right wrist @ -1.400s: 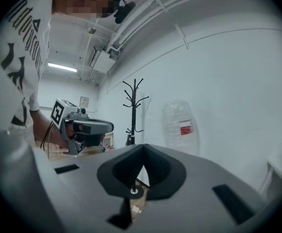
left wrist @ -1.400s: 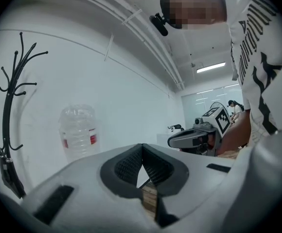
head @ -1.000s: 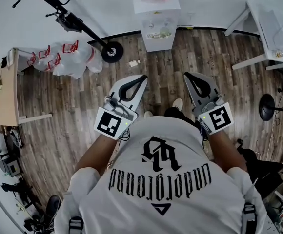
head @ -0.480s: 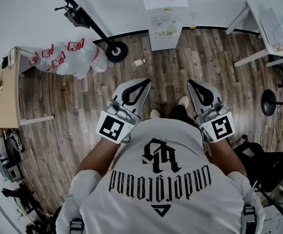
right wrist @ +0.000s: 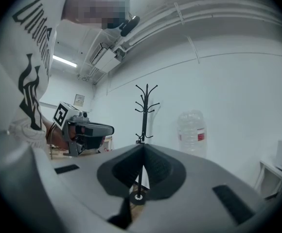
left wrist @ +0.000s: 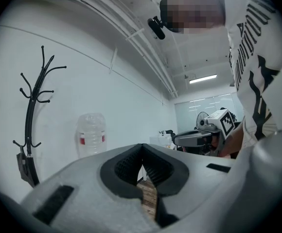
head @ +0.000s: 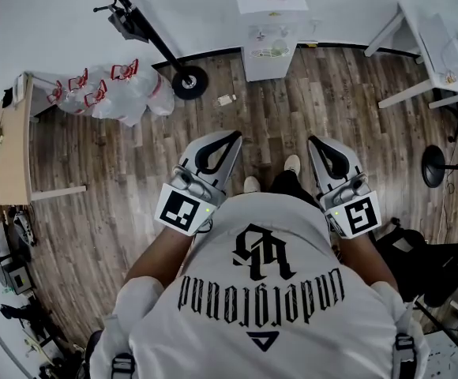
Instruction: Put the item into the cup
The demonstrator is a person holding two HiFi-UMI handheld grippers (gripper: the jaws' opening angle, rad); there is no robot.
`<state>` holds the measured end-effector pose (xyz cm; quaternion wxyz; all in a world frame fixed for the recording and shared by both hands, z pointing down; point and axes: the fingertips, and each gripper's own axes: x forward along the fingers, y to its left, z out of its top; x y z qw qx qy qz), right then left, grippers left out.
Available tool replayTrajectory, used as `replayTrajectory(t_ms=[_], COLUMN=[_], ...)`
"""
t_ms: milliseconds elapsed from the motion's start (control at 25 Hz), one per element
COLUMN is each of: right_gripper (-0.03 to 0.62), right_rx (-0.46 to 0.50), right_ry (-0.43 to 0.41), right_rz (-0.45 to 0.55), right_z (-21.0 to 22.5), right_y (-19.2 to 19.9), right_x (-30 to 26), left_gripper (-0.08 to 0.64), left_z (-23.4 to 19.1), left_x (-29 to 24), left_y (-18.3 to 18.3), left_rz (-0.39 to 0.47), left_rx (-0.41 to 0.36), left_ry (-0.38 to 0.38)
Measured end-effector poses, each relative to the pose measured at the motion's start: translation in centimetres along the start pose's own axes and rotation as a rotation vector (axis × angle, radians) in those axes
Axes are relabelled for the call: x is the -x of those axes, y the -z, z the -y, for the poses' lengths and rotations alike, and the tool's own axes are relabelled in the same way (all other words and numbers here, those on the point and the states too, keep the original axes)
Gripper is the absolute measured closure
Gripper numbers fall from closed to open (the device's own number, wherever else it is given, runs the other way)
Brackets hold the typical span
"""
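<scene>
No cup or item to go in one shows in any view. In the head view I hold both grippers out in front of my chest, above the wooden floor (head: 268, 144). The left gripper (head: 234, 135) is shut with nothing between its jaws; in its own view the tips (left wrist: 141, 145) meet and point at a white wall. The right gripper (head: 312, 140) is shut and empty too, and its tips (right wrist: 143, 145) are closed in its own view. Each gripper view also shows the other gripper, the right gripper (left wrist: 204, 137) and the left gripper (right wrist: 85, 130), off to one side.
A water dispenser (head: 270, 34) with a bottle (left wrist: 91, 134) stands at the wall ahead. A black coat rack (head: 178, 73) is left of it. White bags (head: 110, 93) lie by a wooden table (head: 8, 148). A white table (head: 442, 46) and a black stand base (head: 434, 168) are at right.
Both grippers have drawn slightly nearer my body and the head view has shifted a little. Both stayed shut and empty.
</scene>
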<state>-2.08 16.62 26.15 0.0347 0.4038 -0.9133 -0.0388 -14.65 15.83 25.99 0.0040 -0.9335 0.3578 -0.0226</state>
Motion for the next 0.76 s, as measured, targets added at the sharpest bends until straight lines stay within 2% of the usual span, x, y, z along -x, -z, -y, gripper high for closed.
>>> replayTrajectory(t_ms=[760], right_gripper=[0.586], right_rx=[-0.006], right_ry=[0.04], right_rz=[0.023], right_z=[-0.1], right_y=[-0.7], right_x=[1.1], left_gripper=[0.552], left_z=[1.2], left_x=[0.1], left_y=[-0.8], left_rz=[0.032], left_rx=[0.013], left_ry=[0.008])
